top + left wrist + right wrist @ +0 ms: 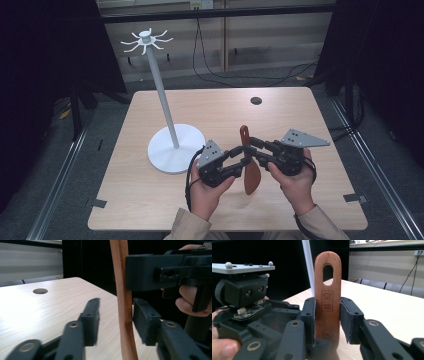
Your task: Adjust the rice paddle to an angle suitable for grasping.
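R gripper (327,320) jaws clamp wooden spatula (327,297) upright above worktop (150,200); L gripper (116,322) jaws open round its handle, not yet pressing.

A white hook stand (170,130) rises on the wooden table (300,115).

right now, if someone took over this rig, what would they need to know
Right gripper: shut on the handle of the wooden spatula, holding it upright above the table, hanging hole at the top.
Left gripper: jaws either side of the same handle, lower down, not clamped; one pad looks to touch it, the other is apart.
White hook stand: upright on the table to the left, hooks bare.
Done: spatula lifted and held.
Left: probably finish the handover, then hang the spatula by its hole on a hook.
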A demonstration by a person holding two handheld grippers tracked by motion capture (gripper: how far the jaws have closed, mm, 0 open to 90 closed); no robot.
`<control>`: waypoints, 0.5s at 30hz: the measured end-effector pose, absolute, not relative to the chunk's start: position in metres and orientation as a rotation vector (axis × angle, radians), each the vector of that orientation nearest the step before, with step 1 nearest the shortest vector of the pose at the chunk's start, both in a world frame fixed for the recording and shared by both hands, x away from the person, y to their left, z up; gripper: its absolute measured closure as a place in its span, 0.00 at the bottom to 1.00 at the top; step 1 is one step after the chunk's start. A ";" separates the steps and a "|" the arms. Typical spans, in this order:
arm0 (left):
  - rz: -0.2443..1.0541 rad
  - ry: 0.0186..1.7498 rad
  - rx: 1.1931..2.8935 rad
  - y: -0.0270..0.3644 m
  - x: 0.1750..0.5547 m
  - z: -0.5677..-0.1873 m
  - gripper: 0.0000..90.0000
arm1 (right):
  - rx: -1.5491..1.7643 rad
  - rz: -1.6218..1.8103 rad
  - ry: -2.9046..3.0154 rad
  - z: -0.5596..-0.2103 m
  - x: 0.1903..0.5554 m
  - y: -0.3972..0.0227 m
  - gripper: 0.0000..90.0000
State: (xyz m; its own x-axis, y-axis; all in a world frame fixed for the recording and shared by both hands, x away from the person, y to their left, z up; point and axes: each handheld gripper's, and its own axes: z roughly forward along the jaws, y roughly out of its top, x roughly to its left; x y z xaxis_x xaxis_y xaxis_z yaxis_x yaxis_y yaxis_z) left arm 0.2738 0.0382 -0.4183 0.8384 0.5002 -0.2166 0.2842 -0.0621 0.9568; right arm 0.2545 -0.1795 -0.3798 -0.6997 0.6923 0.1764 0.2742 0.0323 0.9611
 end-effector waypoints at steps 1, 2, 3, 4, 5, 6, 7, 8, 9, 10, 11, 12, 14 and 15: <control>0.200 0.614 1.658 0.038 0.274 -0.418 0.70 | 0.981 1.714 1.978 -0.380 0.254 -0.179 0.74; 0.185 0.614 1.657 0.038 0.274 -0.418 0.73 | 0.978 1.715 1.979 -0.380 0.254 -0.178 0.74; 0.179 0.618 1.658 0.038 0.273 -0.419 0.78 | 0.981 1.715 1.976 -0.381 0.253 -0.178 0.74; 0.179 0.618 1.657 0.038 0.273 -0.418 0.83 | 0.977 1.712 1.980 -0.381 0.253 -0.178 0.74; 0.192 0.616 1.667 0.038 0.272 -0.418 0.89 | 0.984 1.717 1.977 -0.382 0.254 -0.178 0.75; 0.182 0.614 1.671 0.038 0.272 -0.418 0.89 | 0.994 1.722 1.973 -0.382 0.254 -0.178 0.75; 0.193 0.621 1.671 0.037 0.272 -0.418 0.90 | 0.988 1.718 1.977 -0.383 0.254 -0.178 0.75; 0.204 0.638 1.688 0.040 0.272 -0.417 0.90 | 0.981 1.715 1.977 -0.383 0.253 -0.178 0.88; 0.205 0.639 1.693 0.042 0.273 -0.418 0.92 | 0.970 1.719 1.968 -0.383 0.252 -0.180 0.95; 0.212 0.634 1.700 0.043 0.274 -0.418 0.92 | 0.986 1.737 1.972 -0.383 0.252 -0.182 0.91; 0.216 0.634 1.704 0.043 0.273 -0.418 0.92 | 0.991 1.726 1.977 -0.383 0.252 -0.183 0.84; 0.233 0.634 1.725 0.044 0.273 -0.417 0.92 | 0.986 1.698 1.963 -0.384 0.252 -0.184 0.81; 0.244 0.629 1.733 0.045 0.273 -0.415 0.92 | 0.982 1.694 1.959 -0.385 0.251 -0.187 0.77; 0.245 0.629 1.737 0.045 0.274 -0.415 0.92 | 0.987 1.688 1.950 -0.386 0.251 -0.190 0.74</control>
State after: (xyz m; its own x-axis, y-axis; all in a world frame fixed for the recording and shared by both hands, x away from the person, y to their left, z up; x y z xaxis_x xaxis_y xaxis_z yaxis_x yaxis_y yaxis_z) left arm 0.2739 0.0454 -0.4146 0.8307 0.5316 -0.1651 0.2797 -0.1421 0.9495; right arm 0.2505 -0.1901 -0.3855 -0.6824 0.7133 0.1596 0.2602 0.0329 0.9650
